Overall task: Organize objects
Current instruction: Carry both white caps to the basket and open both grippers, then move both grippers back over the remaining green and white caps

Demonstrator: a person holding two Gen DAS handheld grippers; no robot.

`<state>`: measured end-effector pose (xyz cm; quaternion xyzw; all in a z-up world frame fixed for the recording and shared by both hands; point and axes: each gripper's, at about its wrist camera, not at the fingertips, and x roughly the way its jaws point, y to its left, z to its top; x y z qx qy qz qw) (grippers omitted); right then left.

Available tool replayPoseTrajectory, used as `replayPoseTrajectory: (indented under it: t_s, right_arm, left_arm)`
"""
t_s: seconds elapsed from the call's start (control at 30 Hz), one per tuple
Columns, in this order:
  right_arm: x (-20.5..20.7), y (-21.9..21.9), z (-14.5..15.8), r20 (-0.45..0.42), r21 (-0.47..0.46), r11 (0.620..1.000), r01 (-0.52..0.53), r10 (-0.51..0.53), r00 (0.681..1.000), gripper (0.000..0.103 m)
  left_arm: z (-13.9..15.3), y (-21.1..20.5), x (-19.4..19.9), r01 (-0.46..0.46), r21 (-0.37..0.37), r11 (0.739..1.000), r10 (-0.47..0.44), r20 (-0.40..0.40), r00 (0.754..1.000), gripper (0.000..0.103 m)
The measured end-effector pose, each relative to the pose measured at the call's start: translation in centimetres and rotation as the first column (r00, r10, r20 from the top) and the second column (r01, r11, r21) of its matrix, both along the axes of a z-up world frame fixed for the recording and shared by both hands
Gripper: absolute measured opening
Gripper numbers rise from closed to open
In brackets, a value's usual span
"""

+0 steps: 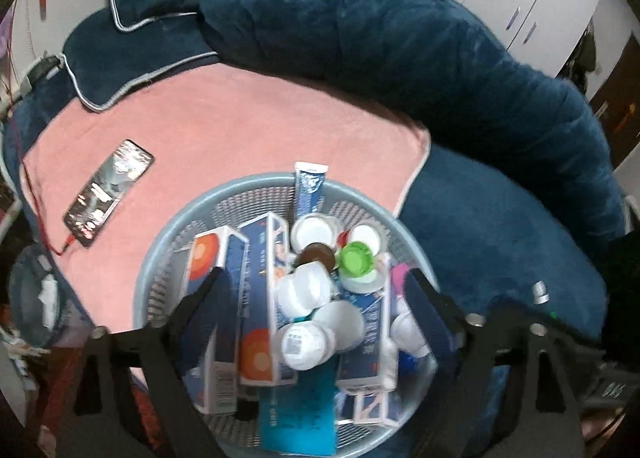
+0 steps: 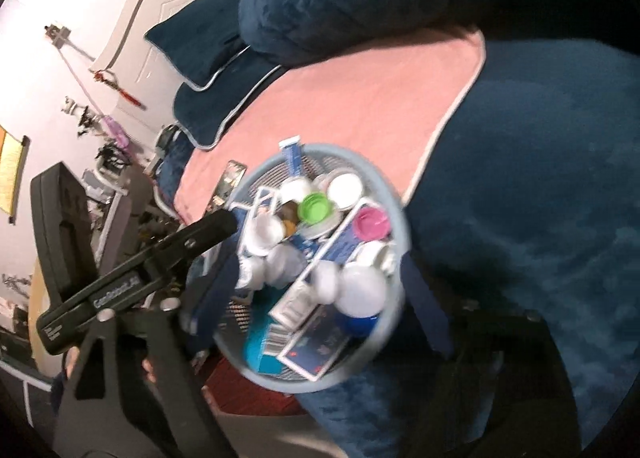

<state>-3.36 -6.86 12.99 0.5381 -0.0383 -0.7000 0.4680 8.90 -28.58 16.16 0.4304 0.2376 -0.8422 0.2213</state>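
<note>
Blur is softening everything in the round basket (image 1: 160, 270), so printing on the cartons is staying unreadable apart from a barcode on a white bottle (image 1: 301, 346) in the lower middle of the left wrist view. The left gripper (image 1: 316, 286) is hanging over the basket with its dark blue fingers (image 1: 208, 306) wide apart, clamping nothing; the lower frame edge is cutting off its black frame. In the right wrist view the right gripper (image 2: 316, 270) is also standing with jaws apart and empty, straddling the basket (image 2: 280, 254), whose near rim is hiding part of a red surface below. At the left of that view the other tool's black arm is reaching toward the basket, its white lettering too smeared to read.

The basket is pale blue plastic with mesh walls, sitting at the lower centre on a pink fleecy blanket (image 1: 240, 126). Inside are standing blue and white cartons with orange discs (image 1: 256, 298), a green ribbed cap (image 1: 354, 258), a brown cap, a pink lid (image 2: 373, 223) and a toothpaste tube (image 1: 309, 190) leaning on the far rim.

Further, at left, a glossy phone (image 1: 108, 190) is lying flat on the blanket with a red cable. Plush navy cushions (image 1: 380, 30) are filling the upper frame.
</note>
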Motion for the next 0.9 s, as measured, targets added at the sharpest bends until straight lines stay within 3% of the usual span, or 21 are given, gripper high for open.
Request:
replayPoseTrajectory:
  t_s: [0.13,0.37,0.9]
  right_arm:
    - [-0.5,0.6,0.0,-0.062,0.073,0.996,0.040,-0.036,0.997,0.100]
    - [-1.7,2.5,-0.7,-0.079,0.133,0.986,0.101,-0.091,0.993,0.102]
    - [-2.8,7.0,-1.0,-0.077,0.150,0.976,0.159,-0.149,0.986,0.103]
  left_arm:
    - [0.1,0.6,-0.2,0.004,-0.058,0.998,-0.003,0.028,1.000,0.102]
    - [0.4,1.6,-0.8,0.021,-0.074,0.997,-0.019,0.035,0.999,0.102]
    - [0.6,6.4,-4.2,0.118,-0.091,0.989,-0.113,0.060,0.992,0.102]
